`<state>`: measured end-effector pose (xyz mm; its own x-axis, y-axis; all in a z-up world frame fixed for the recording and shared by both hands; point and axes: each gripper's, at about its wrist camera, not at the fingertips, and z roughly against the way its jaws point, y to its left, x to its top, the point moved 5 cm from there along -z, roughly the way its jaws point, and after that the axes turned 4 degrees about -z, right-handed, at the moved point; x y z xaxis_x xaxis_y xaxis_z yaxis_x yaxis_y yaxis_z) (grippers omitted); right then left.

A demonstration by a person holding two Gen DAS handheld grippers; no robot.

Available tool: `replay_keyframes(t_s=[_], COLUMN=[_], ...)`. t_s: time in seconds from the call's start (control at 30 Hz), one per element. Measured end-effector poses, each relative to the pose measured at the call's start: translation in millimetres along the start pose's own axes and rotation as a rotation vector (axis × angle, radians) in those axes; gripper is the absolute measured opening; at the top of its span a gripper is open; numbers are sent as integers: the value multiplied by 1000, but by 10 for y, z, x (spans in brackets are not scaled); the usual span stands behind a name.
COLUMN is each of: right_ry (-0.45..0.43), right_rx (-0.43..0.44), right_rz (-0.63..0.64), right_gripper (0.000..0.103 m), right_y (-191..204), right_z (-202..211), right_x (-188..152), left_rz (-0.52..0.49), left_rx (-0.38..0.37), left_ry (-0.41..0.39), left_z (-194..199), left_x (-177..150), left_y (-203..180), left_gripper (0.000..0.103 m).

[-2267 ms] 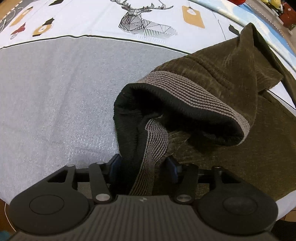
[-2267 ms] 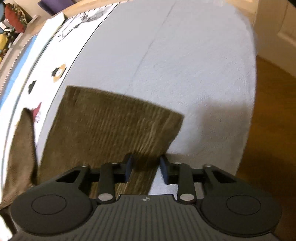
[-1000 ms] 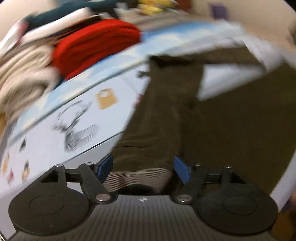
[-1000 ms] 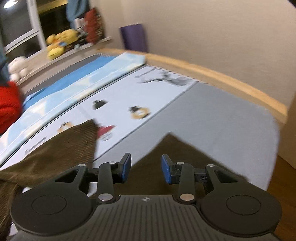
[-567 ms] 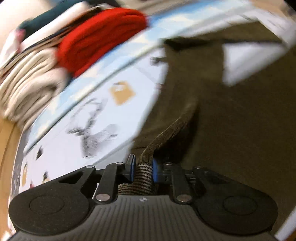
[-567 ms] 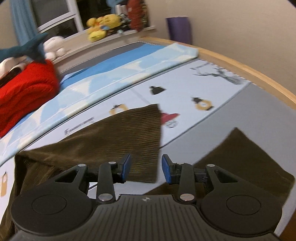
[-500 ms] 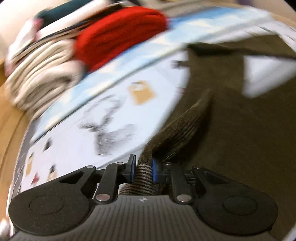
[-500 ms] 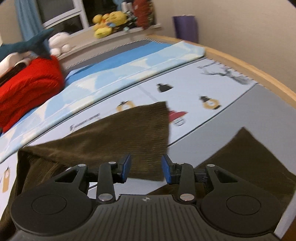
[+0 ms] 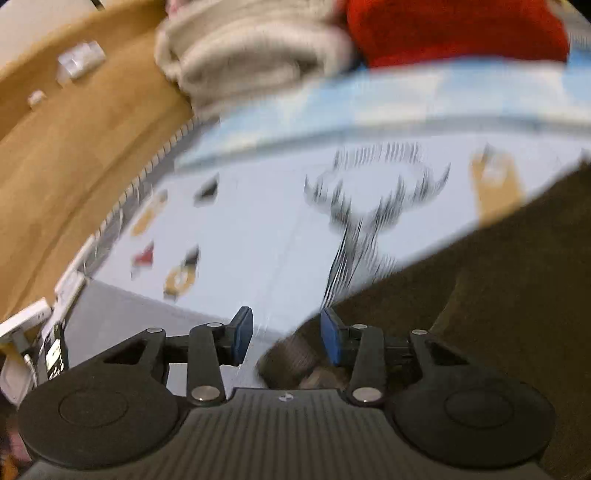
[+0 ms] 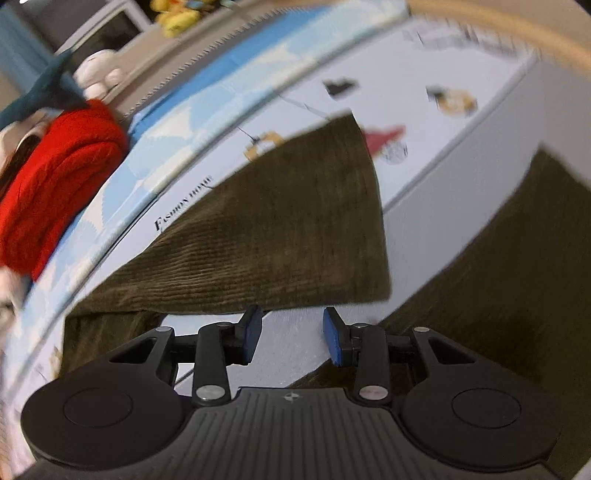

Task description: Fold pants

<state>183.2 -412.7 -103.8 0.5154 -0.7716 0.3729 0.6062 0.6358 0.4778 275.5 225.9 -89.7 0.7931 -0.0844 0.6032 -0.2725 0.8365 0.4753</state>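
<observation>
The dark brown corduroy pants (image 10: 288,221) lie spread on the bed, one leg stretched ahead of my right gripper (image 10: 291,334) and the other leg (image 10: 498,280) at its right. That gripper is open over bare grey sheet, with nothing between its pads. In the blurred left wrist view the pants (image 9: 498,295) fill the lower right. My left gripper (image 9: 286,334) has its jaws opening; the striped waistband (image 9: 291,363) lies low between them, close to the right pad, and neither pad presses on it.
The printed bedsheet (image 9: 258,229) with a deer drawing covers the bed. Folded beige blankets (image 9: 251,55) and a red one (image 10: 55,184) are piled at the far side. A wooden bed frame (image 9: 74,147) runs along the left. Plush toys (image 10: 173,14) sit on a ledge.
My left gripper, shut on the waistband half a second ago, has let go and swung left toward the bed's edge. My right gripper has dipped closer to the far pant leg.
</observation>
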Motion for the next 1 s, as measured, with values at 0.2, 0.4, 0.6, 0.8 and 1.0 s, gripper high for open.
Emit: replay_keyframes(t_s=[0.2, 0.4, 0.6, 0.8, 1.0], right_ry=[60, -6, -93, -291, -547], right_rx=[30, 36, -47, -18, 191], right_rz=[-320, -446, -444, -363, -262], right_gripper=[41, 42, 11, 7, 6], right_y=[-303, -333, -351, 37, 565], right_z=[-461, -597, -581, -176, 515], right_x=[16, 75, 179, 640, 1299], left_rz=[-27, -324, -420, -465, -563], left_rx=[-458, -809, -839, -786, -1051], left_ry=[-212, -248, -168, -125, -210], left_z=[764, 1324, 1158, 886, 1306], left_x=[291, 108, 37, 78, 159], left_y=[-848, -2057, -2595, -2697, -2366], left_gripper=[48, 53, 56, 7, 6])
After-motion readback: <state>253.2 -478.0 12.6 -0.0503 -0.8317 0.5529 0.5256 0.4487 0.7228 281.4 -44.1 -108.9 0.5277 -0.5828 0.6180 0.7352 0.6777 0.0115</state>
